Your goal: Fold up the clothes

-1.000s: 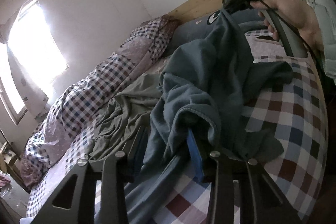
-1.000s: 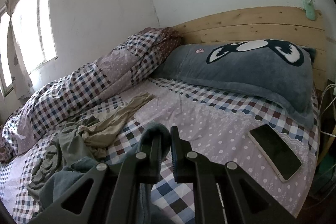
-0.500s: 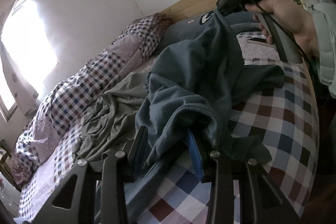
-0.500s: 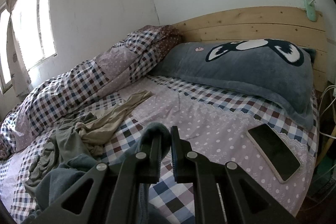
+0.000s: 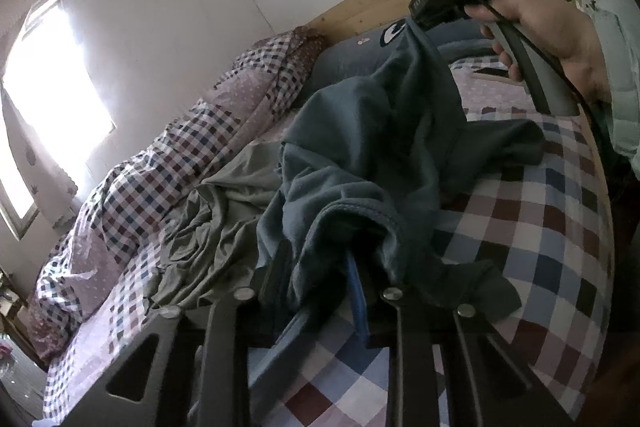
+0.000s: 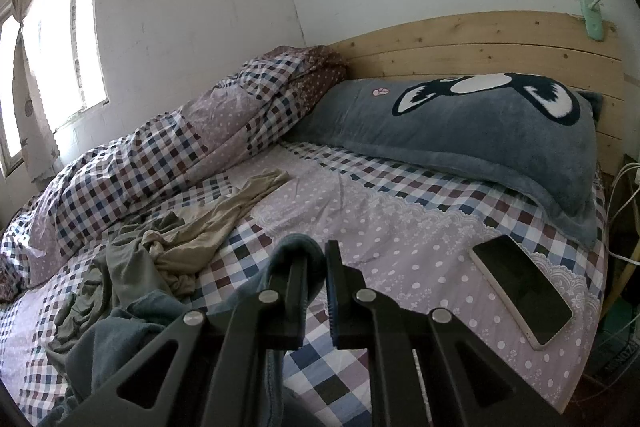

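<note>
A blue-grey garment (image 5: 380, 131) hangs in a slack bunch between my two grippers above the checked bed sheet (image 5: 540, 227). My right gripper (image 6: 318, 259) is shut on one edge of it (image 6: 294, 247). The left wrist view shows that gripper (image 5: 416, 23) raised at the upper right, in a person's hand (image 5: 540, 27). My left gripper (image 5: 316, 279) stands open and low. The garment's hemmed edge is bunched between its fingers and drapes over the blue-padded right finger (image 5: 356, 291).
An olive-grey garment (image 6: 128, 267) and a beige one (image 6: 224, 223) lie crumpled on the bed to the left. A rolled checked duvet (image 6: 160, 155) lines the wall side. A grey pillow (image 6: 460, 127) lies by the wooden headboard (image 6: 480, 43), and a phone (image 6: 520, 303) near the right edge.
Both views have shifted only slightly. The right gripper still holds the garment up and the left gripper's opening is unchanged.
</note>
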The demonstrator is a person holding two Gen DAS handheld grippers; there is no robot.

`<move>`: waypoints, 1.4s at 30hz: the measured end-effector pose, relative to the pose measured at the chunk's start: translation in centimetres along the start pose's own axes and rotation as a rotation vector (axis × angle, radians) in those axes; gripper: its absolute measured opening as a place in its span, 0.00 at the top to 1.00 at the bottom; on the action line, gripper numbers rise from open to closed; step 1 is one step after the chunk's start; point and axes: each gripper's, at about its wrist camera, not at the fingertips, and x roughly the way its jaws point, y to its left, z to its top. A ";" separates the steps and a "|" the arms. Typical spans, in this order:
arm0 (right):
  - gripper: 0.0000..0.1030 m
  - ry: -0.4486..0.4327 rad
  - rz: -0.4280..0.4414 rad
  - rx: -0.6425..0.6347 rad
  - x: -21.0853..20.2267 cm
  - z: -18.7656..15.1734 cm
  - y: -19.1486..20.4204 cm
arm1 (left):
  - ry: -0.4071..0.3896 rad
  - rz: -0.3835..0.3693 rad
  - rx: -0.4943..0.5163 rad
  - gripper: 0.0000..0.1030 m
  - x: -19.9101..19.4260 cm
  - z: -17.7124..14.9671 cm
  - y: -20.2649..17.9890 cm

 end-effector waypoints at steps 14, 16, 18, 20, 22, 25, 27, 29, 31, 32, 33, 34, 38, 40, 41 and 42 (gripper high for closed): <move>0.93 0.005 0.002 0.007 0.2 0.0 0.1 | -0.023 -0.016 0.028 0.66 -1.5 -0.7 1.1; 0.93 0.005 0.002 0.008 0.2 -0.1 0.2 | -0.019 -0.002 0.024 0.66 -1.5 -0.8 1.4; 0.93 0.006 0.003 0.008 0.2 -0.1 0.3 | -0.017 0.007 0.019 0.66 -1.5 -0.8 1.5; 0.93 0.006 0.005 0.004 0.2 -0.1 0.5 | -0.019 0.003 0.017 0.66 -1.4 -0.8 1.4; 0.93 0.005 0.006 -0.004 0.2 -0.2 0.8 | -0.020 -0.001 0.016 0.66 -1.3 -0.7 1.3; 0.93 0.006 0.005 -0.008 0.2 -0.3 1.0 | -0.022 -0.007 0.014 0.66 -1.1 -0.6 1.2; 0.93 0.007 0.004 -0.009 0.2 -0.4 1.0 | -0.023 -0.011 0.012 0.66 -1.0 -0.5 1.1; 0.93 0.007 0.005 -0.012 0.2 -0.4 1.0 | -0.024 -0.015 0.011 0.66 -0.9 -0.5 1.0; 0.93 0.008 0.006 -0.014 0.3 -0.4 1.1 | -0.023 -0.018 0.008 0.66 -0.8 -0.4 1.0; 0.93 0.009 0.007 -0.015 0.3 -0.4 1.1 | -0.022 -0.018 0.006 0.66 -0.7 -0.4 0.9; 0.93 0.010 0.008 -0.015 0.3 -0.4 1.1 | -0.021 -0.020 0.005 0.66 -0.6 -0.4 0.9; 0.93 0.010 0.008 -0.015 0.3 -0.4 1.1 | -0.020 -0.019 0.005 0.66 -0.5 -0.4 0.9; 0.92 0.014 0.011 -0.015 0.3 -0.5 1.0 | -0.013 -0.022 0.012 0.66 0.1 -0.4 0.4; 0.92 0.016 0.011 -0.016 0.4 -0.5 0.9 | -0.004 -0.028 0.022 0.66 0.4 -0.4 0.1; 0.92 0.017 0.011 -0.017 0.4 -0.5 0.9 | 0.000 -0.031 0.026 0.66 0.5 -0.4 -0.1; 0.92 0.018 0.011 -0.017 0.4 -0.5 0.9 | 0.004 -0.035 0.031 0.66 0.7 -0.4 -0.2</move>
